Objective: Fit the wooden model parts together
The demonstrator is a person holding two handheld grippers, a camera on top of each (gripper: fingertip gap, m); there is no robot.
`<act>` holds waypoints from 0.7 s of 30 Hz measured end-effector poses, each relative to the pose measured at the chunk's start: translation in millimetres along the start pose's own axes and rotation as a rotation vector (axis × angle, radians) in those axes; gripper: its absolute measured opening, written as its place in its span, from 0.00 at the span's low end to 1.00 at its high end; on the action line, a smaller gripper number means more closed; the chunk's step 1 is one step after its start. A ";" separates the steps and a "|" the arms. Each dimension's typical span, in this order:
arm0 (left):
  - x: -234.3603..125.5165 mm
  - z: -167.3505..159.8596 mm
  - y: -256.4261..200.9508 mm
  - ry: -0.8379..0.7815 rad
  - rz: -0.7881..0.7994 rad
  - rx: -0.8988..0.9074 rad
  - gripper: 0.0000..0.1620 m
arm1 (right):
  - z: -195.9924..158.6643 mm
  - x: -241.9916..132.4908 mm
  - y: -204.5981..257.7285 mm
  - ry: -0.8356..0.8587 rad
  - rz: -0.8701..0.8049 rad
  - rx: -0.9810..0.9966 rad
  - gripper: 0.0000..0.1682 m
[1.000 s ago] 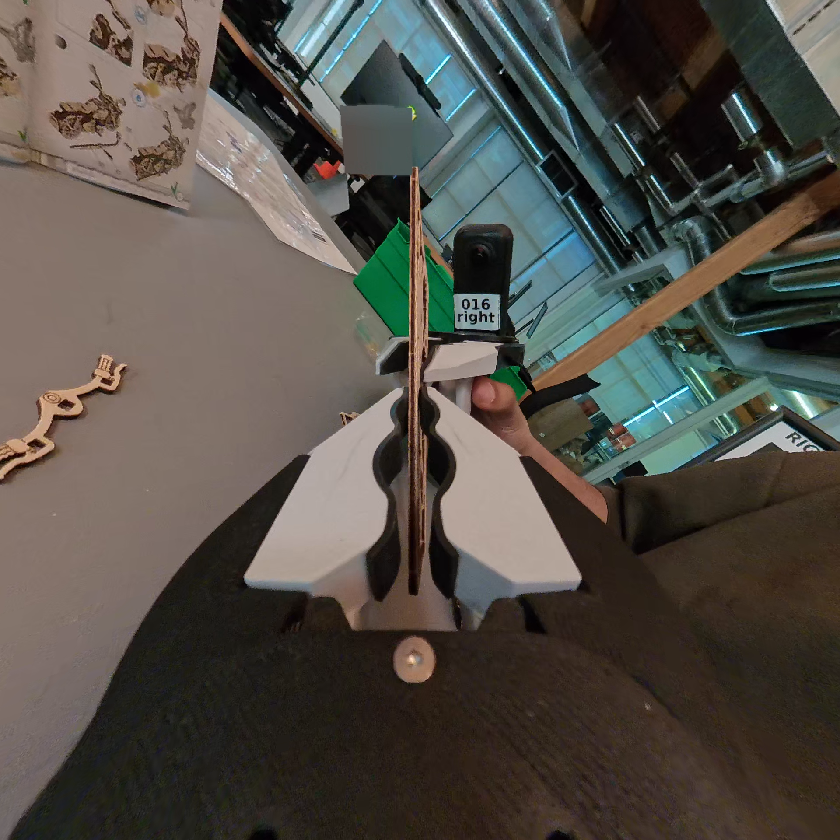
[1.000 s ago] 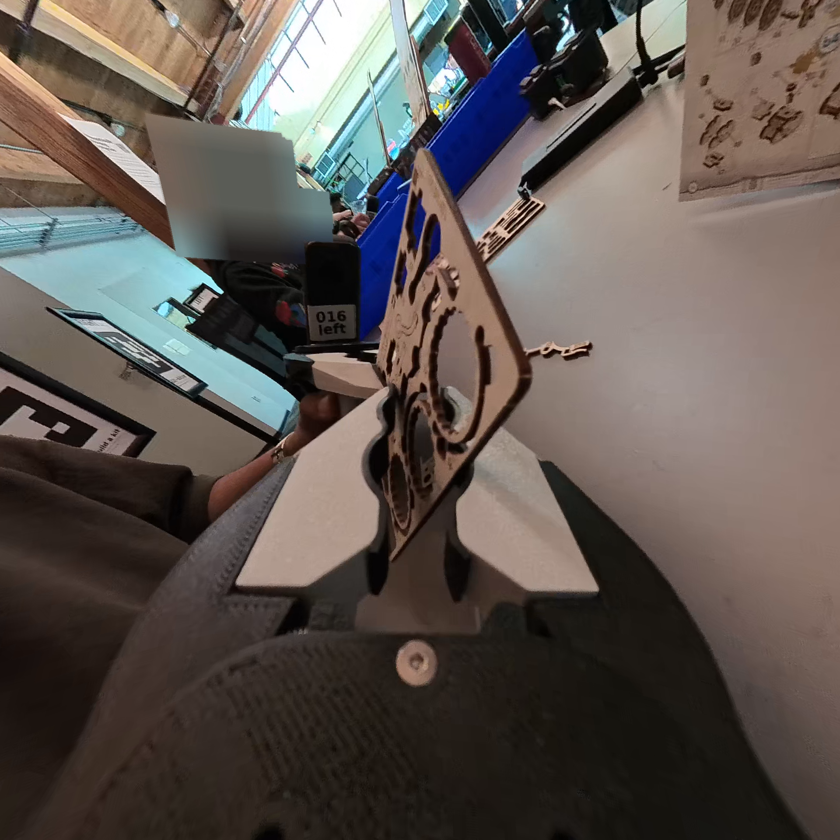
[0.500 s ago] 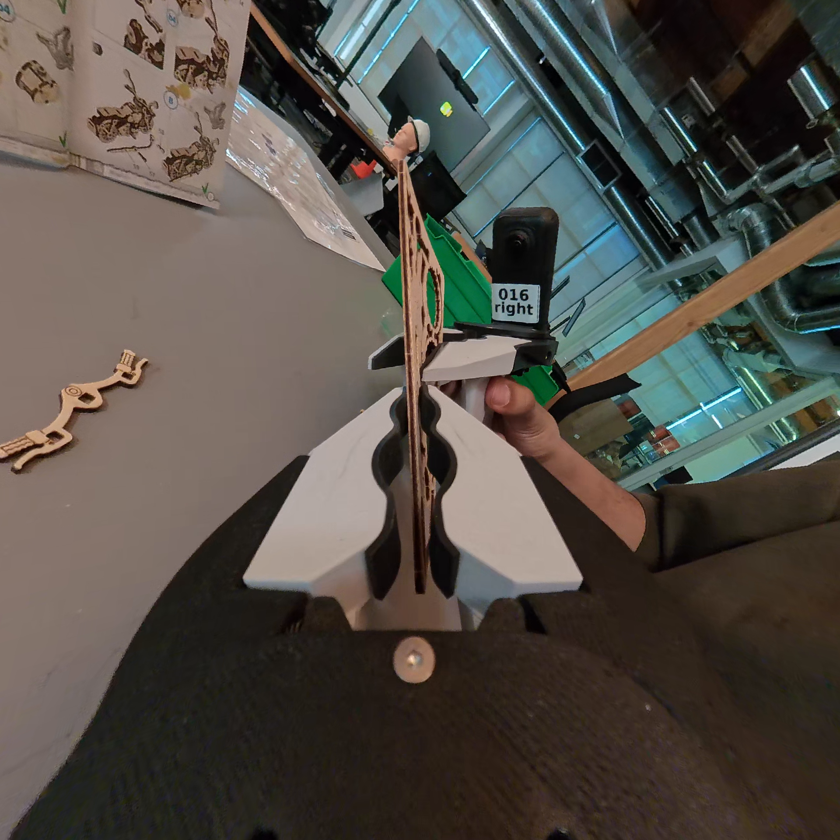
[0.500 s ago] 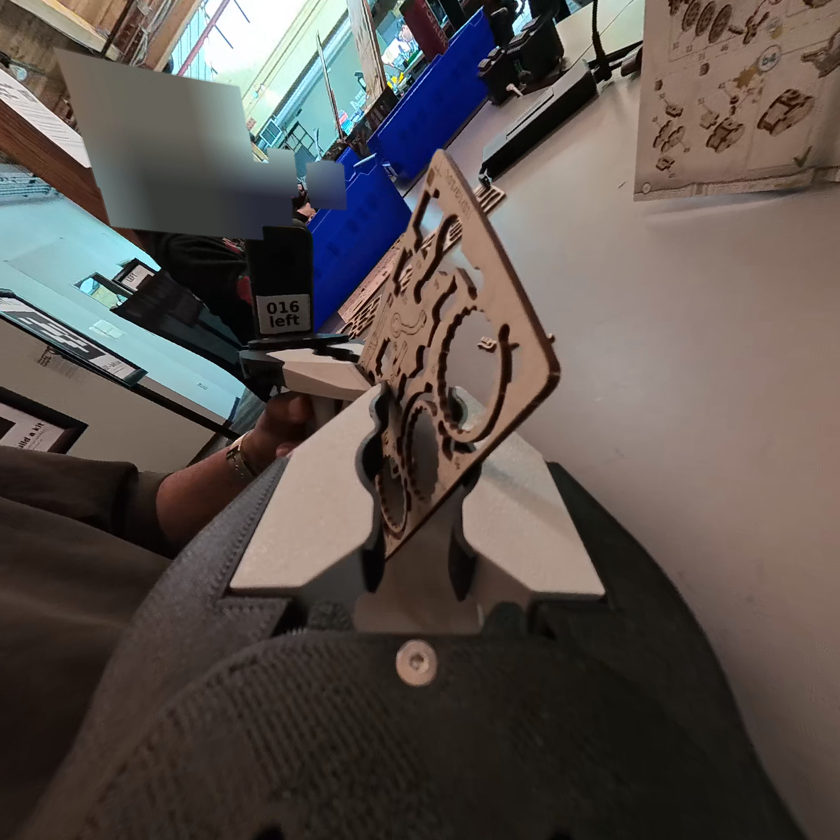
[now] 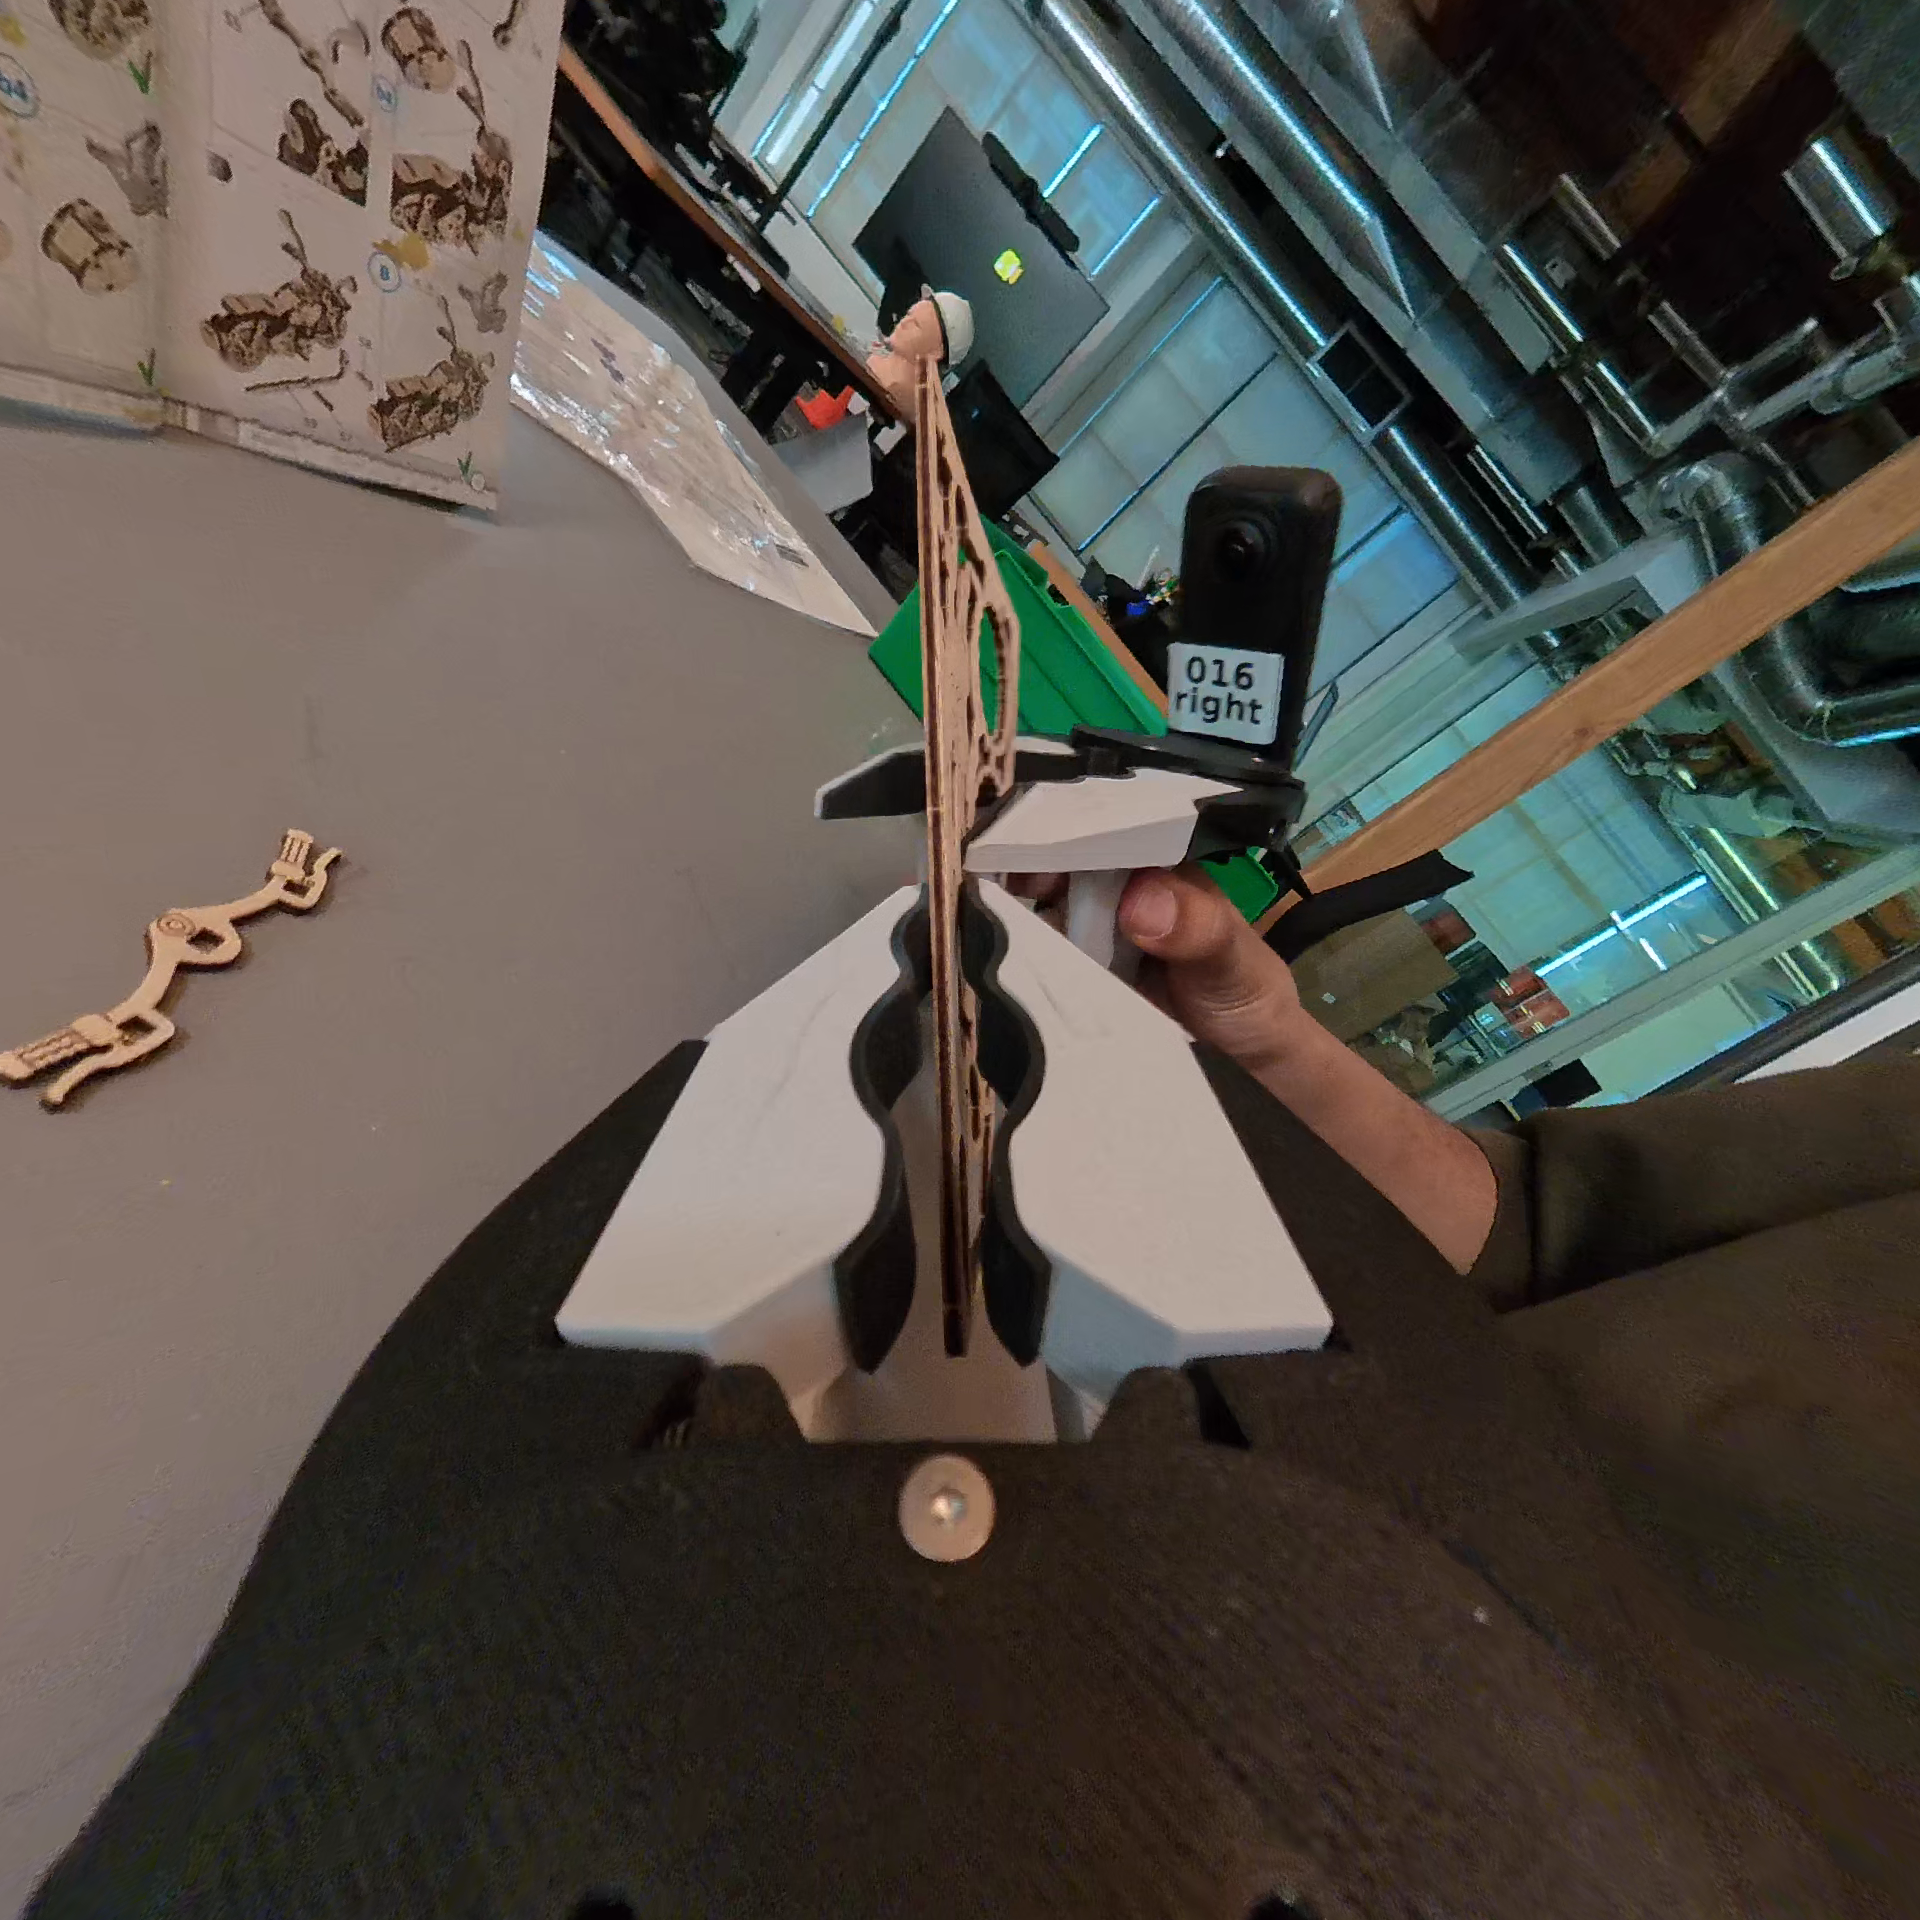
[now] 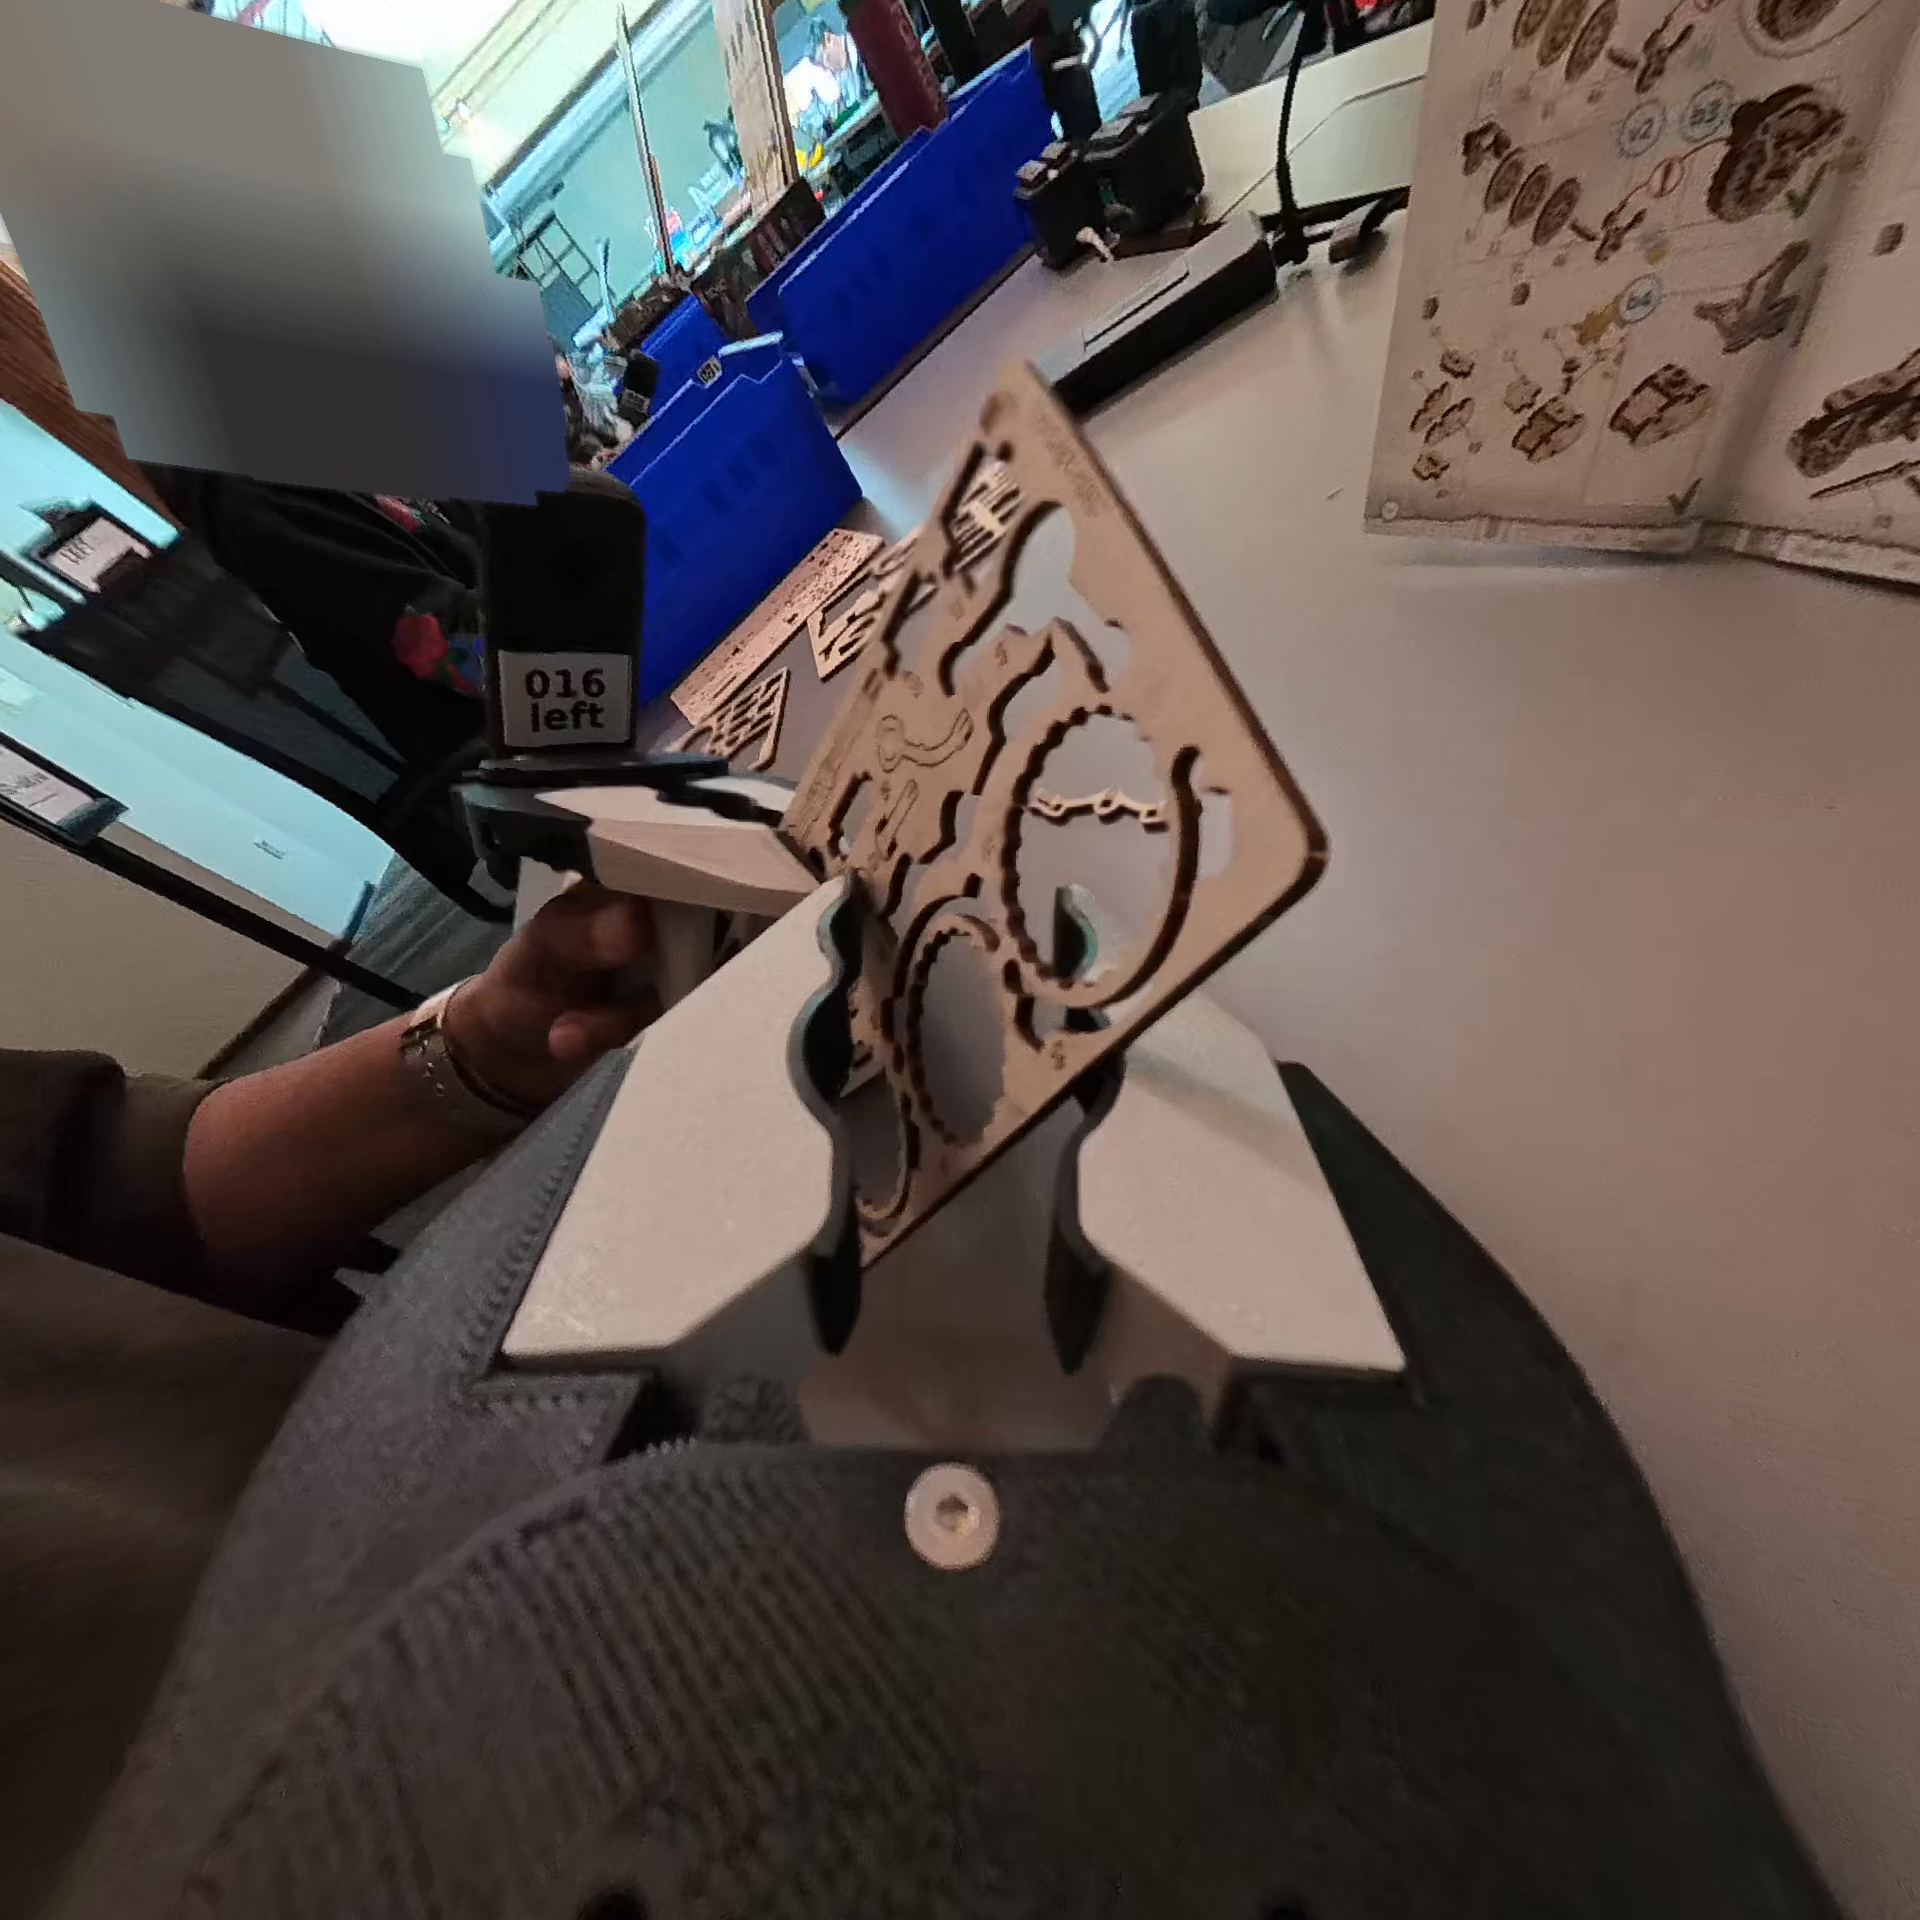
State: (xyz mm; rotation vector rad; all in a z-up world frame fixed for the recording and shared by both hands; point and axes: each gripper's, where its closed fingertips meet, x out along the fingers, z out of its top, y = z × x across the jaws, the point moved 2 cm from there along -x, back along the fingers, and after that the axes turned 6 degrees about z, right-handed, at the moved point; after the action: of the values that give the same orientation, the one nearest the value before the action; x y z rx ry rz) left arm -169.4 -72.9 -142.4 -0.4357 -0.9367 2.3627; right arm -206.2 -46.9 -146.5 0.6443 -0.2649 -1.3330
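A thin laser-cut wooden sheet (image 5: 956, 727) with gear-shaped cutouts is held up above the grey table (image 5: 416, 727). My left gripper (image 5: 951, 914) is shut on it and sees it edge-on. In the right wrist view the sheet (image 6: 1247, 821) stands slanted with its face showing. Its lower corner sits between the fingers of my right gripper (image 6: 956, 904), whose jaws stand well apart. The sheet leans on the left pad and is clear of the right one. Each gripper shows in the other's view: the right (image 5: 935, 800), the left (image 6: 727, 831). A small loose wooden piece (image 5: 177, 956) lies on the table.
A printed instruction sheet (image 5: 260, 208) lies at the table's far side and also shows in the right wrist view (image 6: 1662, 260). More wooden part sheets (image 6: 769, 665) lie near blue bins (image 6: 748, 488). A green bin (image 5: 1049, 665) stands behind the right gripper. A person stands behind the left gripper. My left and right fingertips are right by each other. The small loose wooden piece (image 5: 177, 956) sits 11 centimetres or so from the ends of my right fingers. Seen from the right wrist view (image 6: 1093, 799) as well.
The sheet has turned so more of its face shows in the right wrist view. The right gripper's jaws stand a little wider. Both views have tipped toward the table.
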 end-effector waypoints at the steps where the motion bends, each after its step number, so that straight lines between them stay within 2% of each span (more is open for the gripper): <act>1: -0.6 1.7 -1.8 -0.006 -0.007 0.011 0.00 | 1.9 -0.4 -0.1 -0.020 0.018 0.011 0.23; 4: -2.2 7.7 -3.6 -0.031 0.006 0.018 0.00 | 10.3 -4.9 -2.5 -0.077 0.040 0.032 0.26; 5: -4.1 10.5 -0.6 -0.056 0.023 0.011 0.00 | 15.7 -9.3 -3.0 -0.107 0.040 0.036 0.31; 8: -13.3 20.8 13.2 -0.141 0.078 -0.027 0.00 | 32.9 -29.9 -15.0 -0.195 -0.109 -0.053 0.34; 10: -17.6 25.7 17.3 -0.175 0.111 -0.016 0.00 | 38.4 -35.1 -10.1 -0.200 -0.182 -0.187 0.29; 12: -16.8 24.8 15.2 -0.168 0.129 0.027 0.00 | 33.2 -23.6 8.0 -0.135 -0.175 -0.321 0.23; 16: -9.8 16.2 8.8 -0.123 0.128 0.082 0.00 | 12.8 2.0 26.6 0.007 -0.230 -0.558 0.20; 21: -9.0 15.1 1.4 -0.130 0.128 0.164 0.00 | 13.7 -0.8 22.5 -0.018 -0.235 -0.526 0.18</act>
State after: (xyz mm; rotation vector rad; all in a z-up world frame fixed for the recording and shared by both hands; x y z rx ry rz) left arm -170.1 -87.0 -131.9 -0.2876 -0.7836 2.5865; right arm -195.3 -47.9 -122.5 0.2214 0.1539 -1.5535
